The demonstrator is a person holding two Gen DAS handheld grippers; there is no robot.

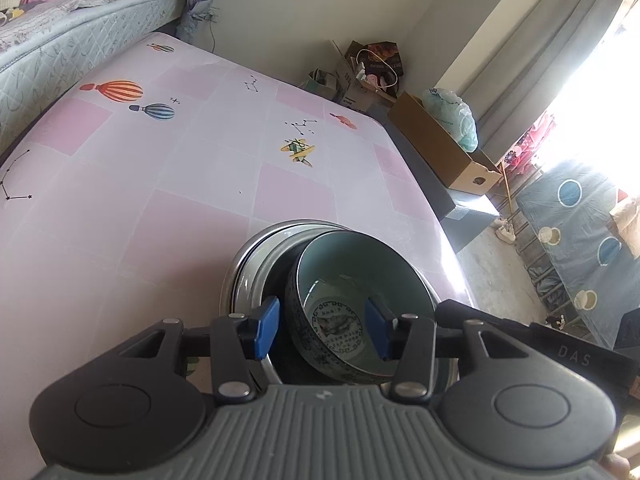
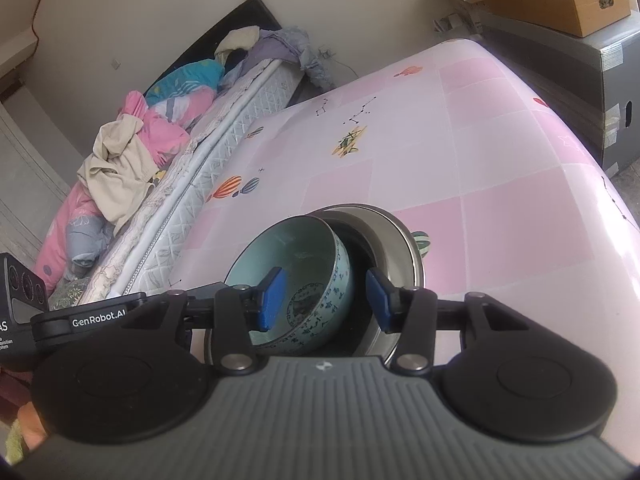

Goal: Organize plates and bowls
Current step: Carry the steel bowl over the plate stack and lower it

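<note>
Bowls sit nested at the near edge of my table [image 1: 168, 208], which is the largest thing before me, spread with a pink and white checked cloth printed with balloons and a small plane. Beyond its far side I see a mattress [image 2: 208, 152] heaped with crumpled bedding, and on the other side a cardboard box [image 1: 444, 144] holding a pale plastic bag.

On the cloth stands a wide steel bowl [image 2: 396, 248], and inside it leans a blue-and-white patterned ceramic bowl [image 1: 360, 304], tilted against the steel wall rather than lying flat.

My left gripper [image 1: 323, 330] straddles the ceramic bowl's near rim, one blue pad outside the wall and one inside, both standing clear of it, so the jaws are partly parted and grip nothing. My right gripper [image 2: 326, 300] does likewise from the opposite side: one pad inside the ceramic bowl, the other in the dark gap between it and the steel wall, neither pressing, jaws partly parted, nothing held.
</note>
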